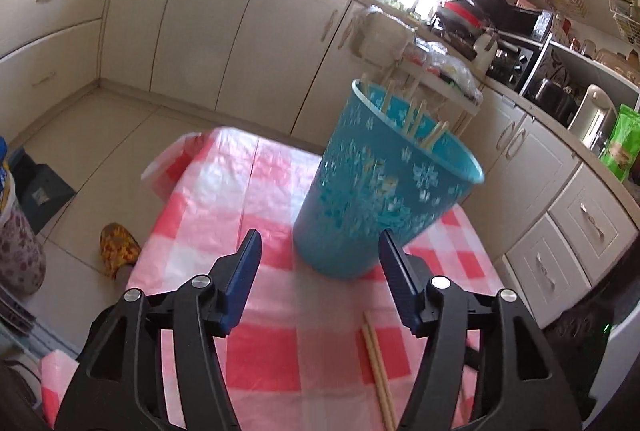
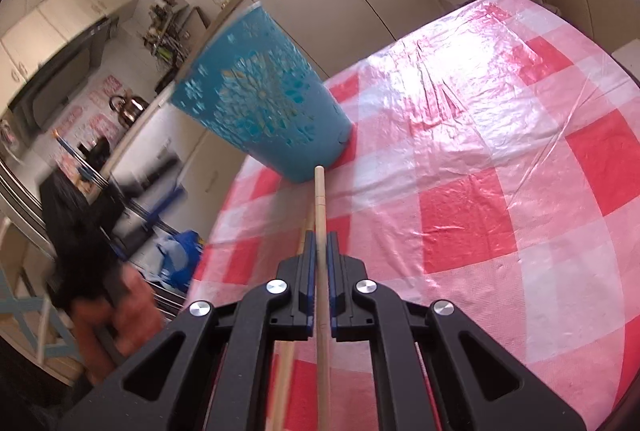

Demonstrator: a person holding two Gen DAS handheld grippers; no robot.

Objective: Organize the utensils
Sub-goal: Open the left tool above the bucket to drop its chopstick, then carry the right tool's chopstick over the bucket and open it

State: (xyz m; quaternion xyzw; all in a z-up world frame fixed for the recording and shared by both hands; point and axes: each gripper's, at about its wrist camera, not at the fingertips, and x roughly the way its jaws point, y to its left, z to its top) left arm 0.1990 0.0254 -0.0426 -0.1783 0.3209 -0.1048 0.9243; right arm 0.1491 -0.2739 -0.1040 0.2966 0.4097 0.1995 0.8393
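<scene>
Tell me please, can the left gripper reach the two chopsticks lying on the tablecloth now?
Probably yes. The left gripper is open and empty, and the two chopsticks lie bare on the tablecloth just below its right finger; the blue basket stands beyond them.

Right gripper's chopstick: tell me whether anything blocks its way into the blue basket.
Nothing visible does. The right gripper is shut on the chopstick, whose tip is near the blue basket base; bare tablecloth lies around.
</scene>
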